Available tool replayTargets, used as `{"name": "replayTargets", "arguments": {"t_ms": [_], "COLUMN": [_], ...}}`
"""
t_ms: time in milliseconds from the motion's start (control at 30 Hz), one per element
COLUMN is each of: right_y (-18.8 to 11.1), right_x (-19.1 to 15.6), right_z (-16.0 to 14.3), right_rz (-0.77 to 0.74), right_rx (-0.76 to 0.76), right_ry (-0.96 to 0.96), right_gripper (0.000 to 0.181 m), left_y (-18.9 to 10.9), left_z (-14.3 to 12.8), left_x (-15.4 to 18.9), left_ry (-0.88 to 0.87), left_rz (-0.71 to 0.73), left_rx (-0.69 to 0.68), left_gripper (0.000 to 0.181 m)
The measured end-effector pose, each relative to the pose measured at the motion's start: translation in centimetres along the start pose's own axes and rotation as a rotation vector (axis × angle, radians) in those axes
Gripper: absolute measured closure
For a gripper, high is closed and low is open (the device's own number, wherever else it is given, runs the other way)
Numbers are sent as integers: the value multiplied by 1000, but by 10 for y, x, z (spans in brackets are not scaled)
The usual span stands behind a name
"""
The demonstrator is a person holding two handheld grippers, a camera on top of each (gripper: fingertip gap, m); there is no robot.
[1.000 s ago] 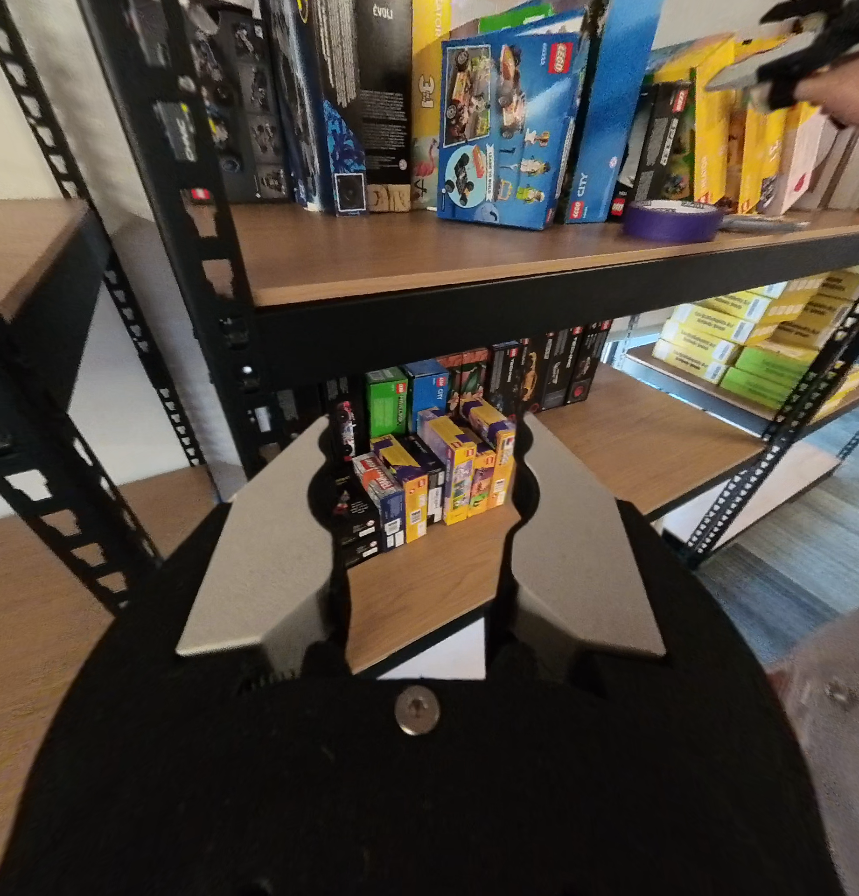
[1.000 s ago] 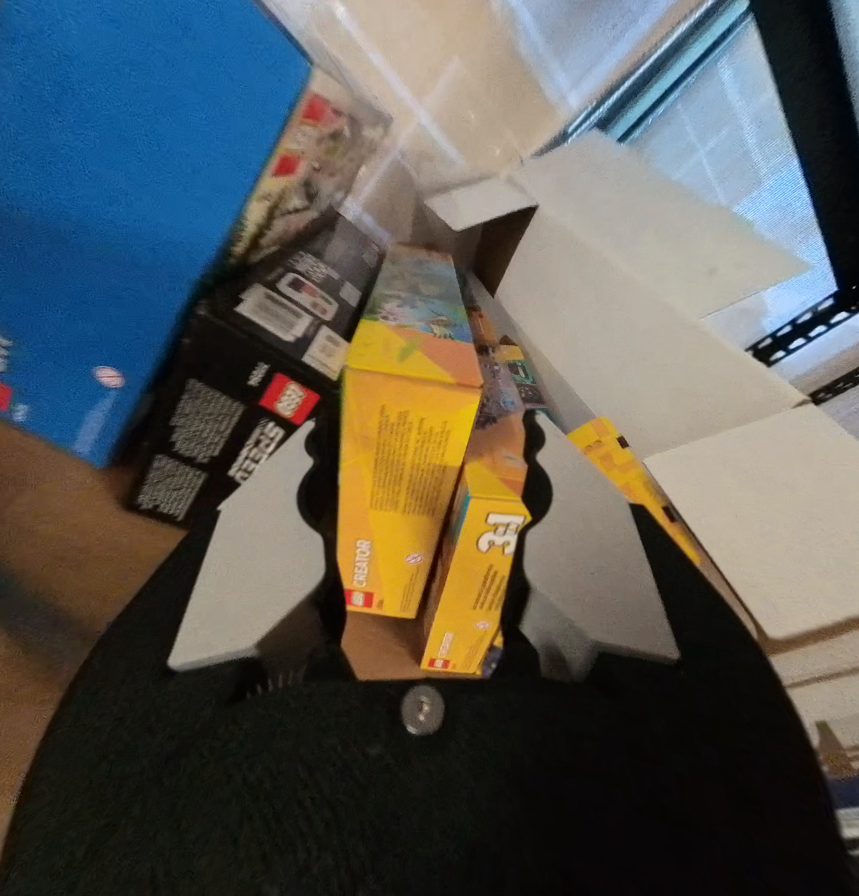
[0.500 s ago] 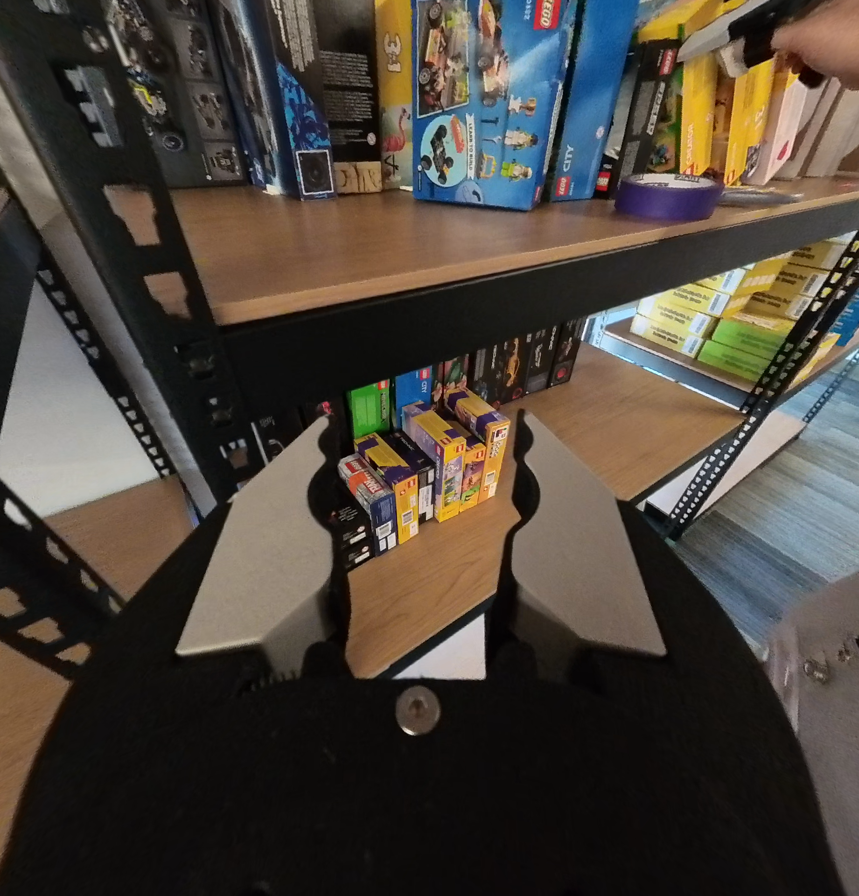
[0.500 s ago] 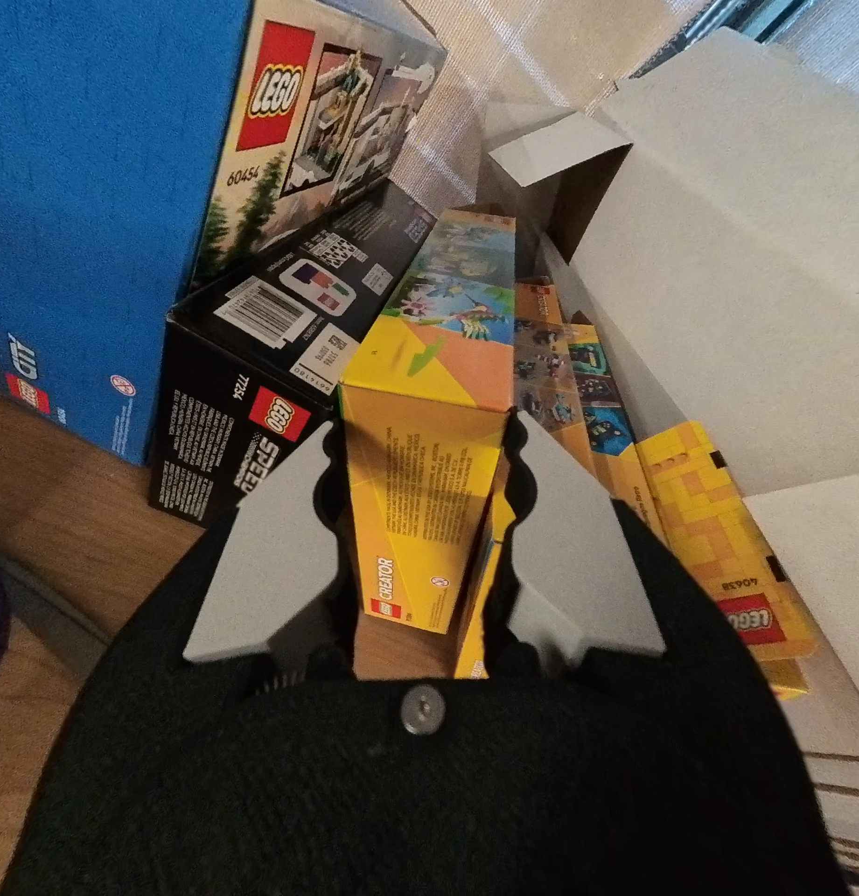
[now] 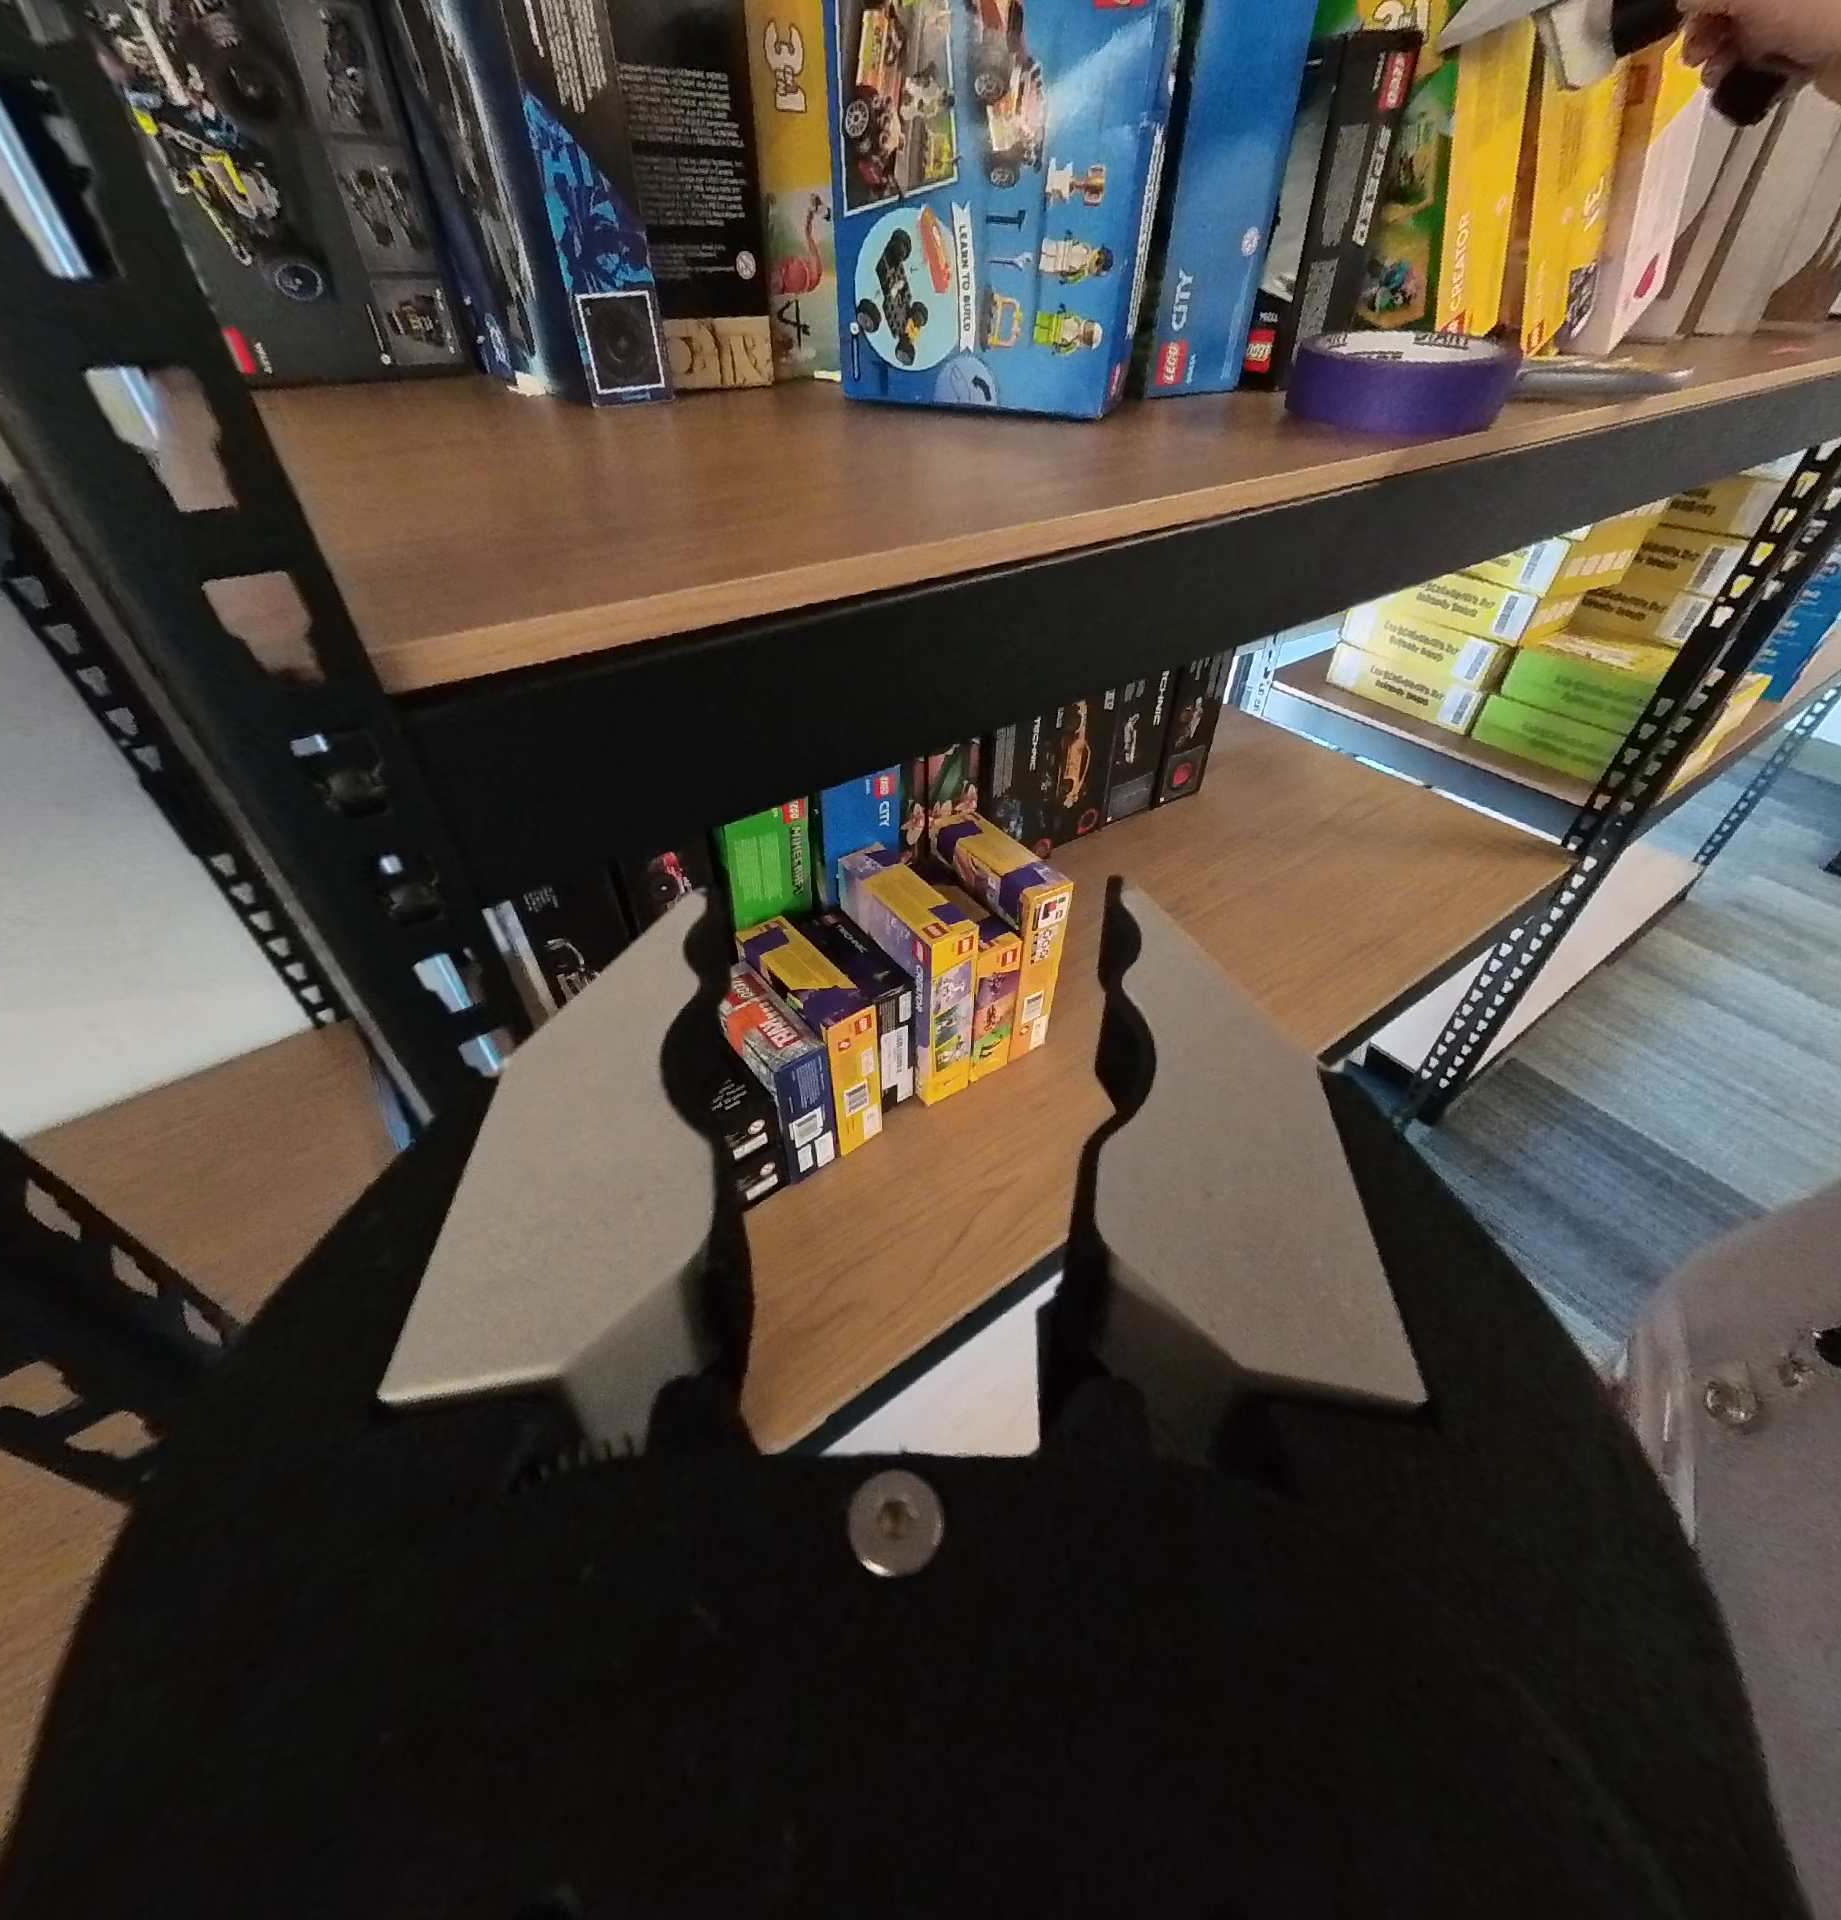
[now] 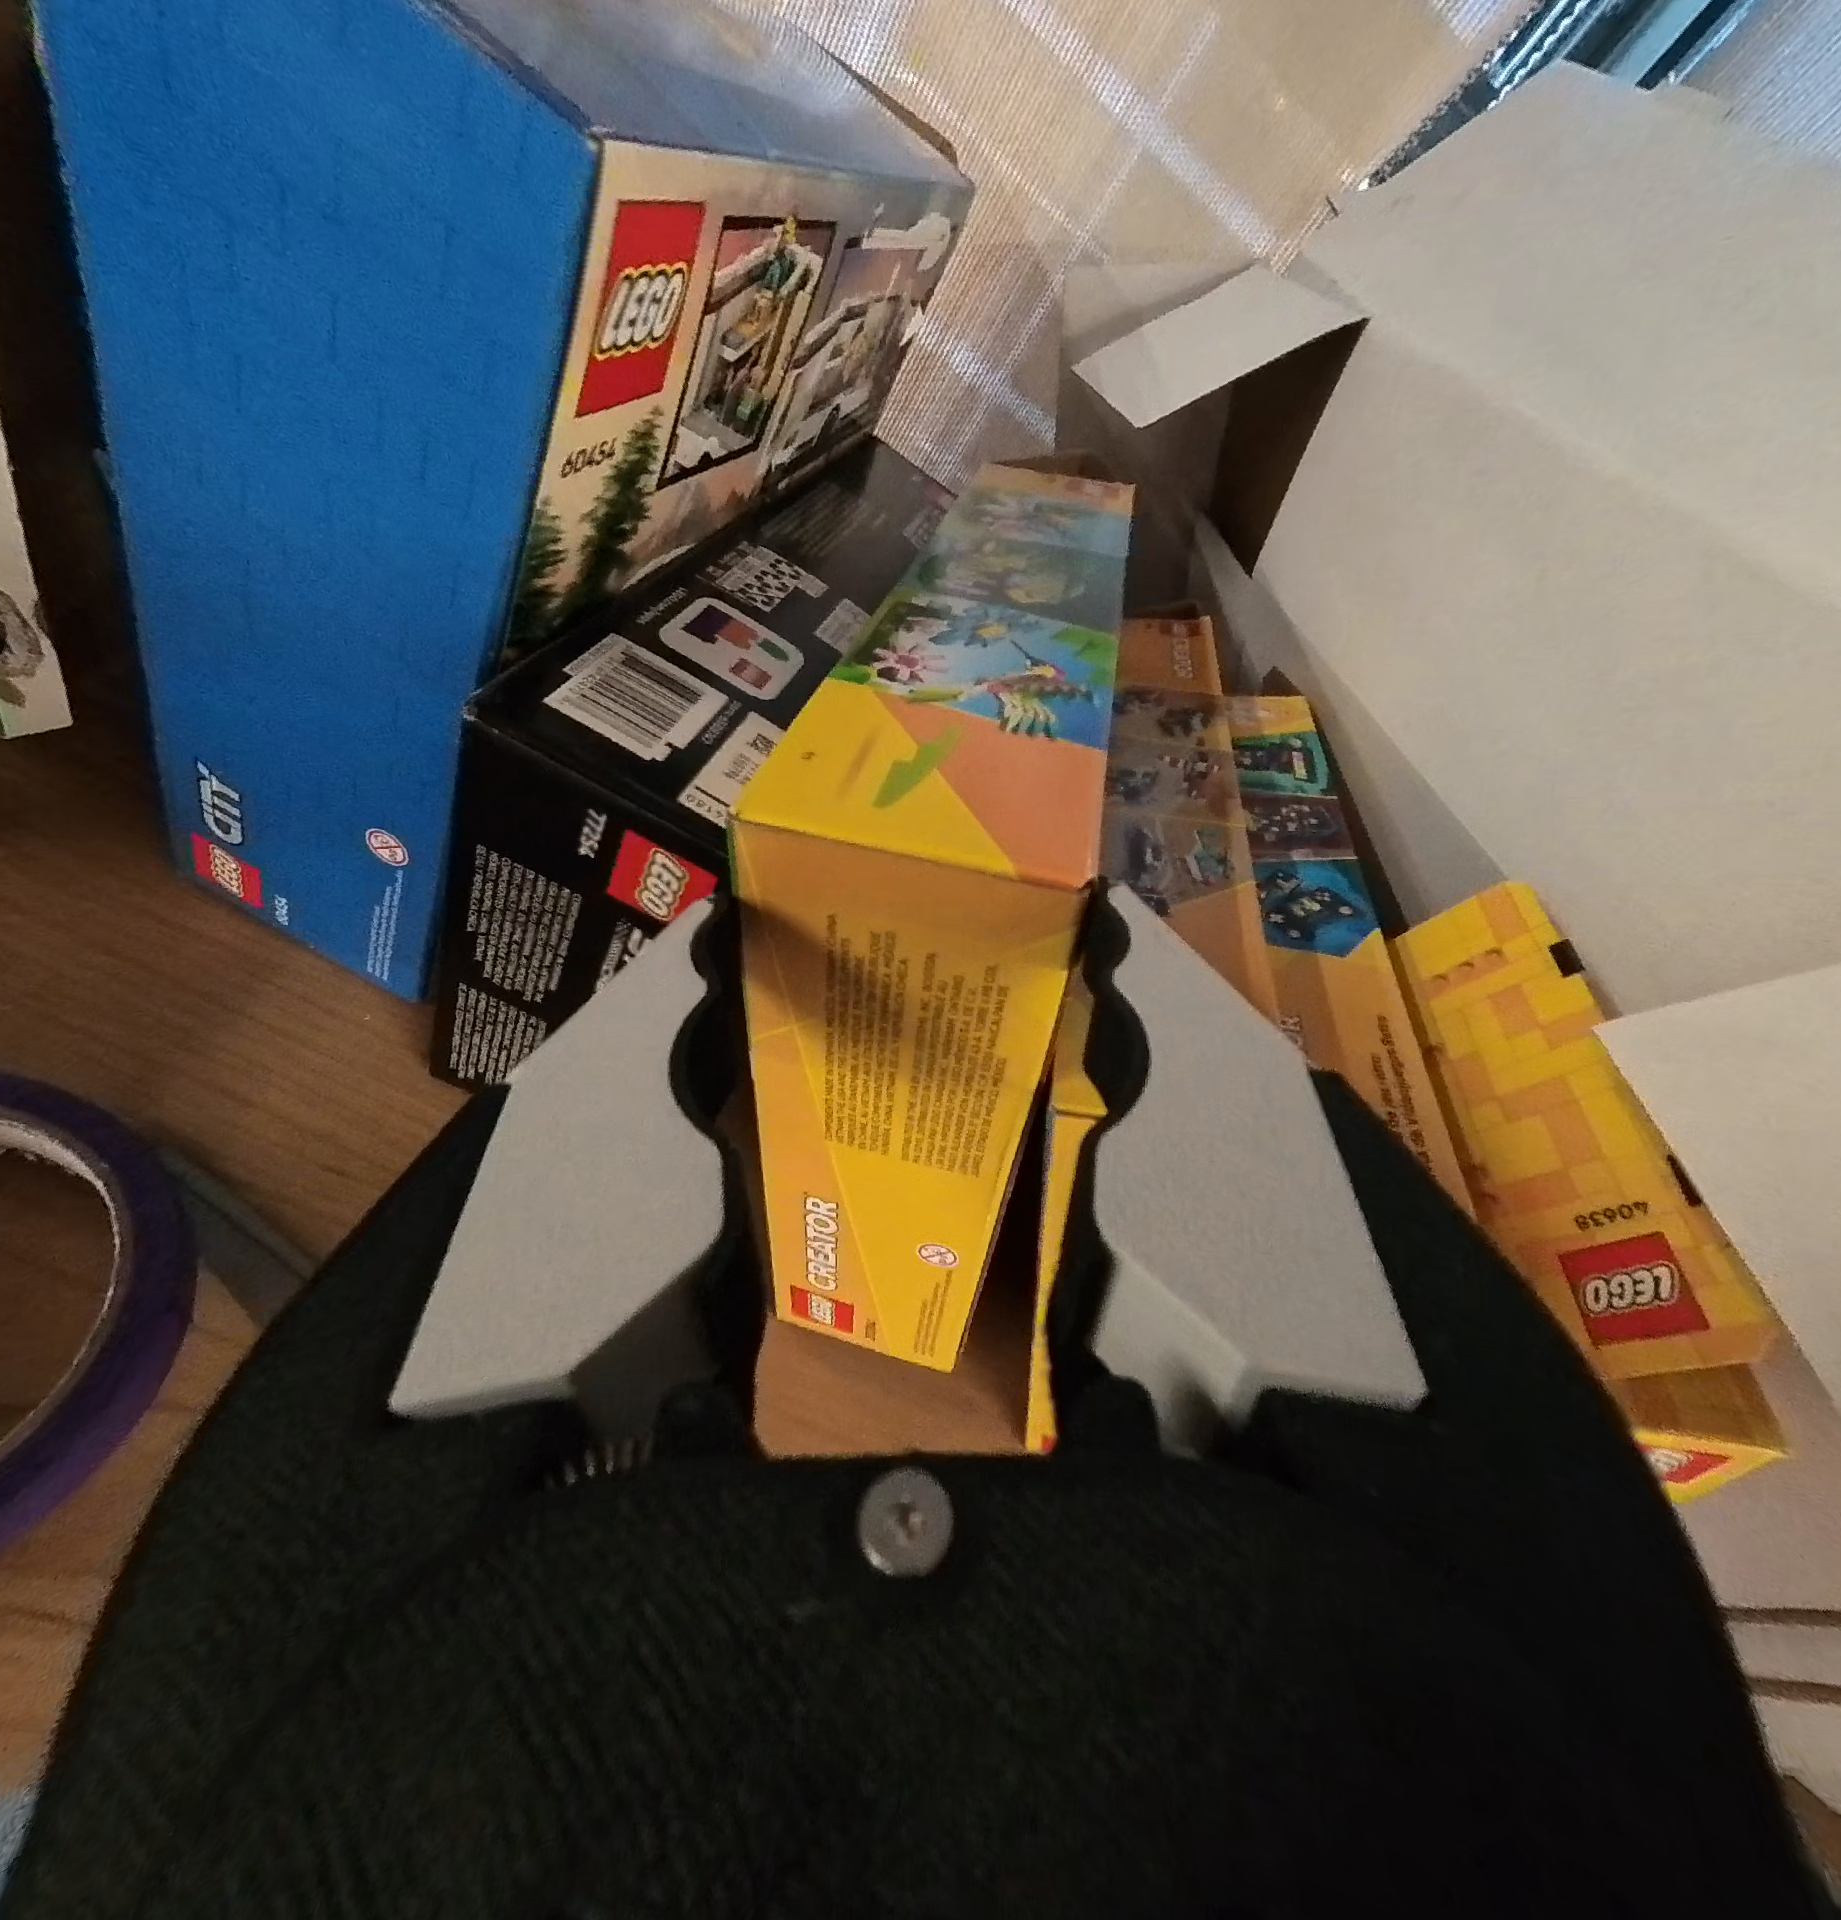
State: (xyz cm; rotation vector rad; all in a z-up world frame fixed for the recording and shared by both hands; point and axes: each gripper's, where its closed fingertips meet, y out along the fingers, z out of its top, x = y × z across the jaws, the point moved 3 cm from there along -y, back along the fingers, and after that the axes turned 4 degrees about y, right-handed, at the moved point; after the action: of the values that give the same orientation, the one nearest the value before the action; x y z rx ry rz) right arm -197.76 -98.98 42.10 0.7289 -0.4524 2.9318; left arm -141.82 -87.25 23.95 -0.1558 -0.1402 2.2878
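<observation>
Right wrist view has the right gripper (image 6: pixel 905 914) reaching into a row of toy boxes on a wooden shelf (image 6: pixel 116 956), its grey fingers (image 6: pixel 604 1132) set to either side of an upright yellow box (image 6: pixel 895 1049). The tips sit just at the box's front edges with the jaws at a middling gap; whether they already press on the cardboard I cannot tell. A second, thinner yellow box (image 6: pixel 1067 1081) leans against the first one's right side, partly behind the right finger. To the left stands a black box (image 6: pixel 542 935), and beyond it a tall blue box (image 6: pixel 313 499). To the right lie more yellow boxes (image 6: pixel 1560 1143) tilted against white cardboard cartons (image 6: pixel 1581 623). A purple roll of tape (image 6: pixel 116 1299) lies flat on the shelf at the left edge.

From the left wrist view, the left gripper (image 5: pixel 905 914) hangs in front of the black metal rack (image 5: pixel 272 644), holding nothing, its jaws standing apart at a moderate gap. Between the fingers, well off on the lower shelf (image 5: pixel 1311 862), stands a cluster of small boxes (image 5: pixel 895 997). On the upper shelf, the same tape roll (image 5: pixel 1404 379) lies near the front edge, and a hand (image 5: pixel 1789 47) shows at the top right corner among the yellow boxes.
</observation>
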Motion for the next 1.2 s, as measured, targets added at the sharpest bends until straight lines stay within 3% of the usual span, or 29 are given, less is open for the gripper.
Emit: {"name": "replayTargets", "arguments": {"t_ms": [100,167,233,300,367,433,467,533,600,800,1000,1200], "right_y": [-15,-54,-103,-127,-101,-38,-2,66,113,179,184,154], "right_x": [5,2,-40,-117,-193,-242,-252,-266,-279,-294,-291,-296], "right_z": [12,50,118,187,239,274,285,293,290,271,271,265], "right_rz": [-44,-132,-56,167,286,233,154,50,17,-79,-103,-17], "right_rx": [61,226,559,821,857,805,772,668,578,429,434,399], "right_ry": [46,98,225,310,300,270,256,267,299,361,337,355], "right_gripper": [103,104,112,125,116,97,97,94,98,111,124,126], "left_y": [4,4,3,3,2,-4,-8,-17,-30,-76,-103,-91], "left_z": [2,3,0,-6,-6,-3,-1,-2,-7,-38,-52,-32], "left_x": [3,4,5,5,8,12,13,17,19,12,1,-3], "left_ry": [19,33,22,-25,-64,-67,-67,-75,-89,-154,-211,-136], "left_rz": [5,18,35,35,21,25,33,49,75,208,247,191], "left_rx": [-5,-7,-9,-13,-8,19,31,48,53,22,19,38], "left_gripper": [111,111,112,112,111,111,111,111,111,112,115,116]}}
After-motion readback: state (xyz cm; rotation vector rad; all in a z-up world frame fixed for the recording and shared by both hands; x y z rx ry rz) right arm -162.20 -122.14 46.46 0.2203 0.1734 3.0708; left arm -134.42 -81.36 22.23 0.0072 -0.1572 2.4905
